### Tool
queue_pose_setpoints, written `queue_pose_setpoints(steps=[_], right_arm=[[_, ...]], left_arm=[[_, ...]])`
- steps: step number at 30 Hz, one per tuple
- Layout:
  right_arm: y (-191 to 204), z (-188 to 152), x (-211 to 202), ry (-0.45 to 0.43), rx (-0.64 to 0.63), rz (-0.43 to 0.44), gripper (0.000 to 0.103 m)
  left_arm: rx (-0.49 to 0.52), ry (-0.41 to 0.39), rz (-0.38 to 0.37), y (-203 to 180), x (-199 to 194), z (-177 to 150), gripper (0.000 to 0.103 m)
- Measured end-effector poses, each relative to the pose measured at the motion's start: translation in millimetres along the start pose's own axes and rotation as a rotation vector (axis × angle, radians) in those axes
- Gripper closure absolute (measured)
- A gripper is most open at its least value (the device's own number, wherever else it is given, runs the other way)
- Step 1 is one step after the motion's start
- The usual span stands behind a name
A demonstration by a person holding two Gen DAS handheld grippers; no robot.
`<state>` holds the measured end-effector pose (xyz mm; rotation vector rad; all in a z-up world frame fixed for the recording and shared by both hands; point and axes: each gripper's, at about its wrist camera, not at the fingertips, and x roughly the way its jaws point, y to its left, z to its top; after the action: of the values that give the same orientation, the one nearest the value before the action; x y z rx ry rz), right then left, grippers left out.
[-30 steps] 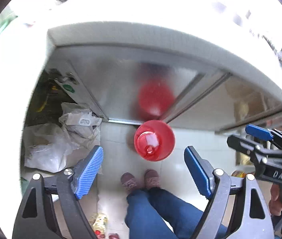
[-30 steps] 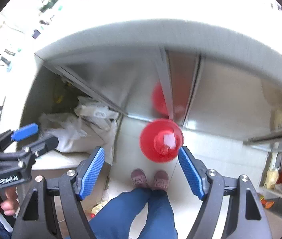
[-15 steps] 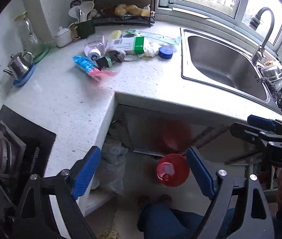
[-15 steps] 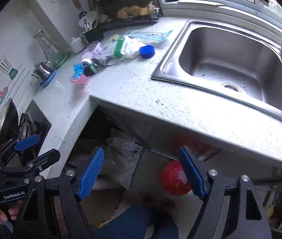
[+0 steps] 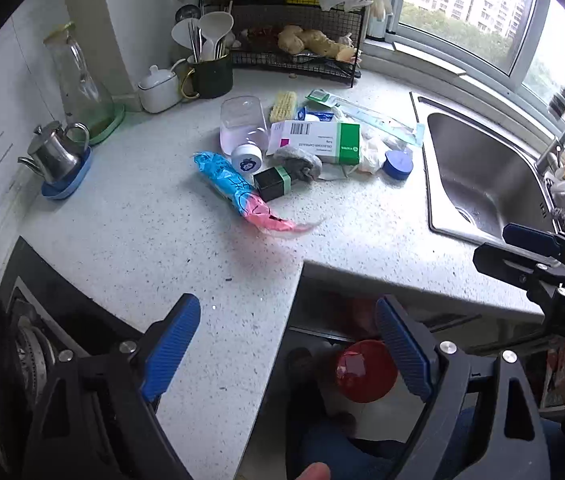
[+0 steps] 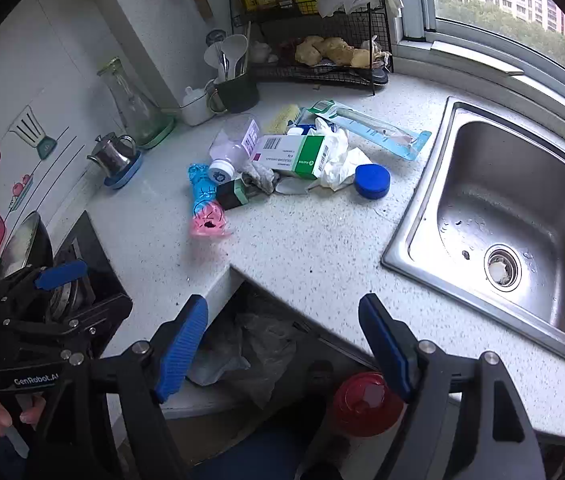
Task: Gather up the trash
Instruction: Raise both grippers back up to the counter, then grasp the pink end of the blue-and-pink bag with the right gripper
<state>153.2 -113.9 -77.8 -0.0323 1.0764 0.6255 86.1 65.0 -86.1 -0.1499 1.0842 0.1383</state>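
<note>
Compared with a second ago, when only the cabinet front, the floor and the red bin were shown, the white speckled stone countertop (image 5: pixel 130 248) is now seen from above in both views. Both tools have been raised from the bin toward the worktop, so it is judged that one drop is finished and a next piece is to be chosen.

The heap of trash is taken as the landmark. To the left of the heap, a small steel teapot on a blue saucer (image 5: pixel 58 160) is seen, well apart from it. In the heap itself, going rightward, a blue and pink crumpled plastic wrapper (image 5: pixel 238 194), a small black and green carton (image 5: pixel 274 184), a white and green medicine box (image 5: pixel 316 142) and a round blue lid (image 5: pixel 398 164) are found, lying close together. To the right of the heap, the steel sink (image 6: pixel 522 216) is set into the counter.

Below the heap, under the counter edge, the red round trash bin (image 5: pixel 364 372) stands on the floor.

The left gripper (image 5: pixel 286 348) is held released, with nothing between its blue pads. The right gripper (image 6: pixel 282 344) is likewise released and empty. The heap is not yet reached by either.
</note>
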Motion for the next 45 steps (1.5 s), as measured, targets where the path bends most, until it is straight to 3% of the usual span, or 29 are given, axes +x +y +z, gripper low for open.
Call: queue_pose_setpoints(steps=[8,16,24,32,35,39,40,41,45], right_arm=[[25,73,40,0.028,-0.086,0.002,0.027],[75,105,106,0.149,-0.218,0.058,0.027],[104,103,160,0.309,-0.272,0.072,0.027],[107,93,193,0.427,-0.252,0.069,0.027],[106,88,208,0.476,-0.244,0.040,0.040],[106,88,216,0.472,-0.240,0.035,0.043],[108,88,217,0.473,-0.246,0.033,0.050],[111,89,217,0.462,-0.255,0.030,0.066],[124,87,221,0.464,-0.285,0.036,0.085]], left_arm=[[-0.116,0.006,0.019,59,32,51,0.015],[-0.229,0.056,0.070,116,59,69,0.015],[-0.233,0.129,0.124,143,85,66,0.015],[-0.262,0.196,0.097,157,104,51,0.015],[-0.250,0.217,0.097,156,109,47,0.015],[-0.230,0.240,0.098,154,115,45,0.015],[-0.224,0.243,0.100,154,116,44,0.015],[-0.218,0.246,0.100,153,117,45,0.015],[-0.203,0.242,0.093,149,117,48,0.015]])
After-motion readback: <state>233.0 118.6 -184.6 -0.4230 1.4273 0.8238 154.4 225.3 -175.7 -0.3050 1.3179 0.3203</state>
